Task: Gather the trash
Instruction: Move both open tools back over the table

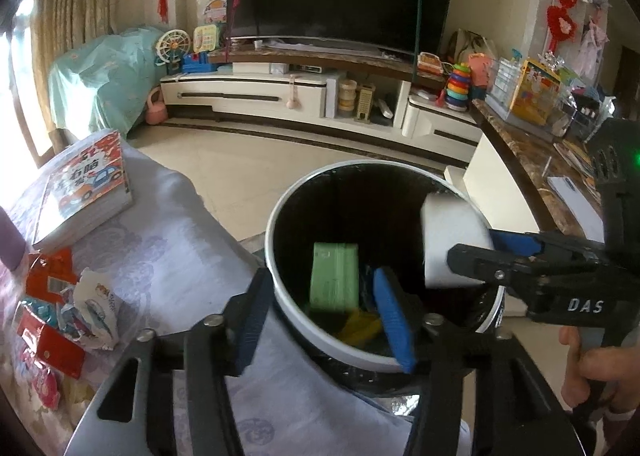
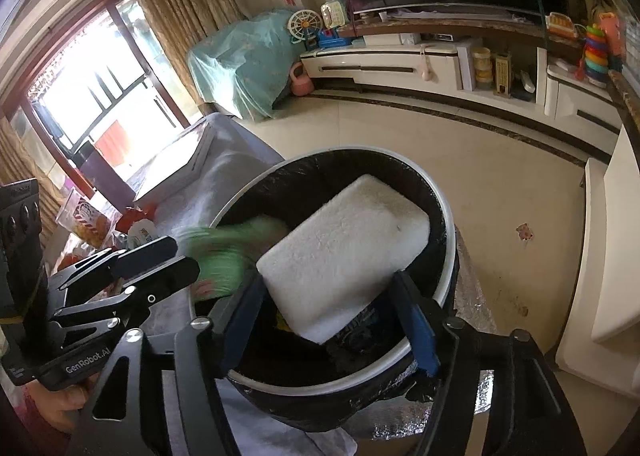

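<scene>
Both tongs sit over the trash bin, a white-rimmed bin with a black liner, centre of both views. Left tongs spread, nothing pinched; the green sponge is inside the bin, clear of the blue pads, blurred in the right wrist view. Right tongs also spread: white sponge lies between the pads over the bin mouth, tilted, gap visible on the right pad side, left pad contact cannot tell. In the left wrist view the white sponge shows at the right bin rim just beside the right tongs' fingers. Something yellow at the bin bottom. Surface with a pale cloth at left of frame carries crumpled wrappers at far left and a book in the upper left. A hand grips the right handle, lower right.
</scene>
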